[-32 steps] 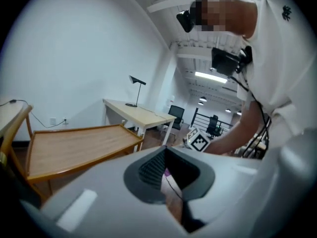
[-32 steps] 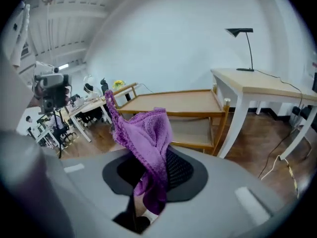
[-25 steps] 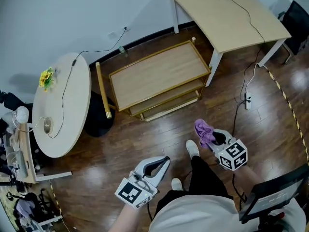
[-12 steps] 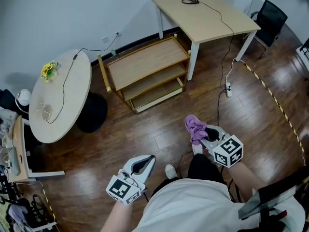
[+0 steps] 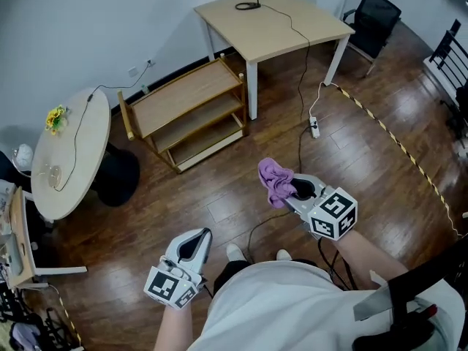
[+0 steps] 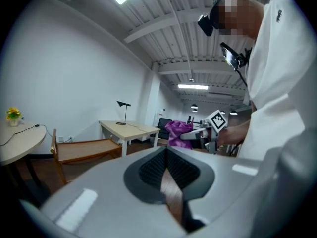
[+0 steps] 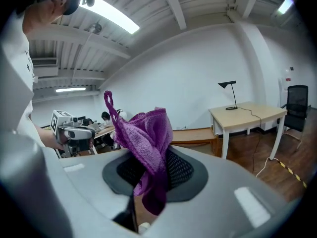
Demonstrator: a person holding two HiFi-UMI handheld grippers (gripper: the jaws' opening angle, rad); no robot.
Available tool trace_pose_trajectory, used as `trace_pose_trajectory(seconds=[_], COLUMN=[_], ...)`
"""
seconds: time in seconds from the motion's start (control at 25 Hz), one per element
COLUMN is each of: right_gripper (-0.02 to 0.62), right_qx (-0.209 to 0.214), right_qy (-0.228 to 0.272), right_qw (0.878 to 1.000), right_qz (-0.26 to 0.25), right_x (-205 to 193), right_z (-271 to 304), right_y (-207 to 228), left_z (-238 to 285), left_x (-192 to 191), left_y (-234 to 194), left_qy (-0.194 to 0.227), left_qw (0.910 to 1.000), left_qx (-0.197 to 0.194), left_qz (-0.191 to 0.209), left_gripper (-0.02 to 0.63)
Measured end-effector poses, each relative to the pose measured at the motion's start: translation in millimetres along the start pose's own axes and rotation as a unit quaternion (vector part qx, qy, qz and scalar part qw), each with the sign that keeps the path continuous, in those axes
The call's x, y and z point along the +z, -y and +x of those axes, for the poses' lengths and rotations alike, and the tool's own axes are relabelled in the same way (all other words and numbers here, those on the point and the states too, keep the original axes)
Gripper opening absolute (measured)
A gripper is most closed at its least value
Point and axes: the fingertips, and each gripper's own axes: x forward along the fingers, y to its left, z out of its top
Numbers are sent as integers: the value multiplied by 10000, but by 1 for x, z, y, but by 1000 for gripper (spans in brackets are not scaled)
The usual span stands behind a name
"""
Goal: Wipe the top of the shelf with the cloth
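Right gripper (image 5: 294,189) is clenched on the crumpled purple knit cloth (image 5: 276,181). The right gripper view shows the fabric pinched between the dark pads and bunched up above them, with a loop sticking up.

Left gripper (image 5: 195,241) has its jaws together with nothing between them. The left gripper view shows the pads meeting at the tips.

The low three-tier wooden shelf (image 5: 183,102) stands by the wall, between the round white table (image 5: 73,168) and the rectangular light-wood desk (image 5: 272,22). Its top is bare. The cloth is well apart from it, held over the dark wood floor (image 5: 219,189) in front of the person.

The only print is the black-and-white square markers on each gripper's cube (image 5: 333,213). A mark on the person's white shirt (image 6: 282,58) is possibly lettering, but it is too small to read.
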Motion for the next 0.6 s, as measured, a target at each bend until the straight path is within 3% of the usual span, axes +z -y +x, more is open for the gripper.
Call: trace_pose_trajectory(seconds=[0.32,0.6], right_gripper=[101,101], right_qx=[73,23], right_qy=[100,367], right_qw=[9998,9992], right_qz=[-164,-148], right_x=[-10,-12], right_z=[-100,-164], right_y=[24,38], left_z=[41,65], left_x=[-7,-4], left_y=[98,151], left_qy=[-166,-248], left_qw=[9992,9978], left_qx=[-128,-305], left_qz=[326,535], left_gripper=[18,18])
